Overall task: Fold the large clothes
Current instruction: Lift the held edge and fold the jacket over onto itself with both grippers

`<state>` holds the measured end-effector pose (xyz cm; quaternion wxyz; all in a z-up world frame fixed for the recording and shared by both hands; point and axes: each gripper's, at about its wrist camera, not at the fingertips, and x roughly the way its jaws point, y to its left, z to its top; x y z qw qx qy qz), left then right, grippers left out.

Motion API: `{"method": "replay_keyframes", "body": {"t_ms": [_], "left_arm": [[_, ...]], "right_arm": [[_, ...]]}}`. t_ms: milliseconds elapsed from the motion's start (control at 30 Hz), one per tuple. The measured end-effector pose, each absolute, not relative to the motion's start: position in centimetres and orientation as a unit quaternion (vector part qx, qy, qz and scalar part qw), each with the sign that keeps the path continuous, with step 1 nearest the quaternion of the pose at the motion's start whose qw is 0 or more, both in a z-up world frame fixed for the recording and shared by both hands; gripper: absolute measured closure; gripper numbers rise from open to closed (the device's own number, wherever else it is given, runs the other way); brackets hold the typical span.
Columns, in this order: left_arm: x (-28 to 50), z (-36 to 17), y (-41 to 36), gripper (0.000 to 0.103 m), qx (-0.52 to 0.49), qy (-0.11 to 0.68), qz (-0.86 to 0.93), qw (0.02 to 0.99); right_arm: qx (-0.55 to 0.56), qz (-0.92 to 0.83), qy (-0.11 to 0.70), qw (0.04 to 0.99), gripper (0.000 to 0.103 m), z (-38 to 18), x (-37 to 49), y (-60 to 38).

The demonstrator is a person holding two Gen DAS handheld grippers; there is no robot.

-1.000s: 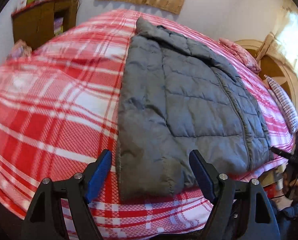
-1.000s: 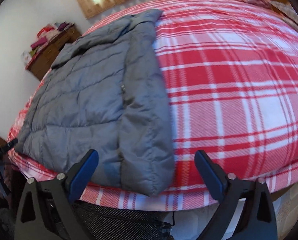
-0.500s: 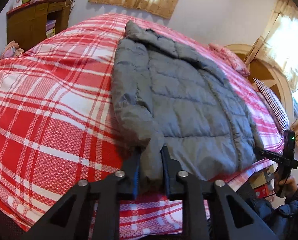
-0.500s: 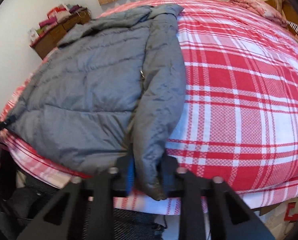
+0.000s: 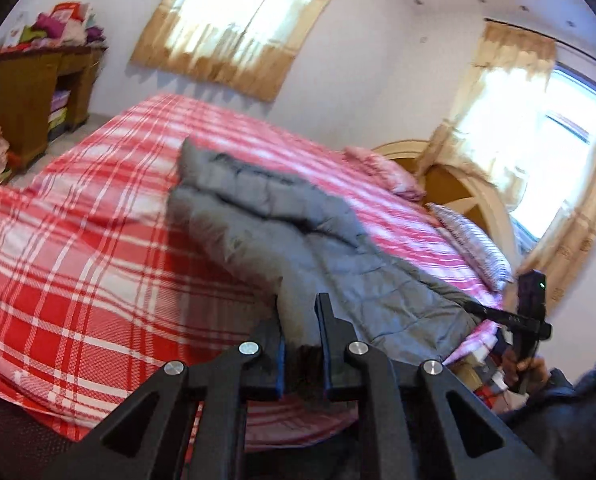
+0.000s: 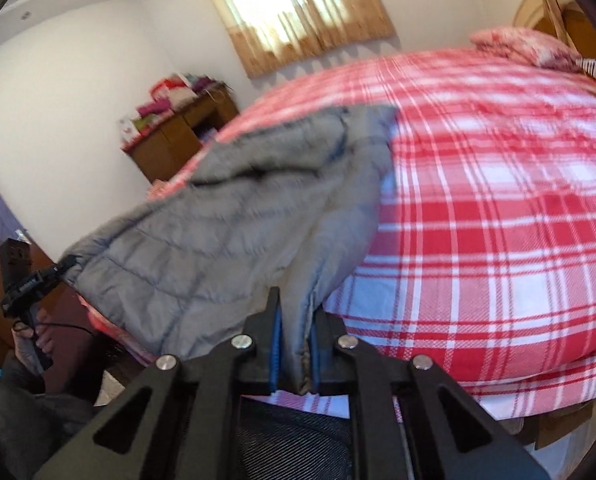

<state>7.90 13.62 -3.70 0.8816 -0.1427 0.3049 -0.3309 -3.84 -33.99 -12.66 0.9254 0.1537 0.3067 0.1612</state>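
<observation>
A grey quilted jacket (image 5: 290, 240) lies on a red-and-white plaid bed (image 5: 78, 264), its near hem raised off the cover. My left gripper (image 5: 299, 312) is shut on the hem at the jacket's left corner. In the right wrist view the same jacket (image 6: 226, 232) hangs up from the bed (image 6: 497, 220), and my right gripper (image 6: 294, 312) is shut on its other hem corner. The right gripper also shows at the right edge of the left wrist view, held by a hand (image 5: 525, 364).
A wooden dresser (image 5: 30, 92) piled with folded clothes stands at the far left by the wall. Pillows (image 5: 473, 240) and a wooden headboard (image 5: 457, 184) are at the right. Curtained windows (image 5: 242, 20) line the walls. The bed's near edge lies just below the grippers.
Both grippers went from wide open to shut on the jacket's near hem corners, then rose and tilted up, lifting the hem off the bed.
</observation>
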Motion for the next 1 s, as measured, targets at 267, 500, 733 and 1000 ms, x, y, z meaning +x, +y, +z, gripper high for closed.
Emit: {"method": "replay_keyframes", "body": {"t_ms": [267,500,733,1000], "left_arm": [[8.4,3.4,14.9,0.091,-0.16,0.24,-0.315,0.904],[19.6,4.4,14.7,0.091,-0.198,0.262,-0.25,0.911],[34.7,0.1,12.9,0.091,-0.214,0.321,-0.158,0.909],[47.5,-7.7,9.7,0.091,-0.184,0.378,-0.073,0.904]], "right_arm": [[0.208,0.186,0.182,0.943,0.089,-4.5,-3.8,-35.9],[0.27,0.161,0.167,0.934,0.089,-1.8,5.6,-38.9],[0.276,0.091,0.219,0.931,0.089,-3.2,19.1,-39.4],[0.273,-0.008,0.26,0.926,0.089,-9.5,29.3,-39.8]]}}
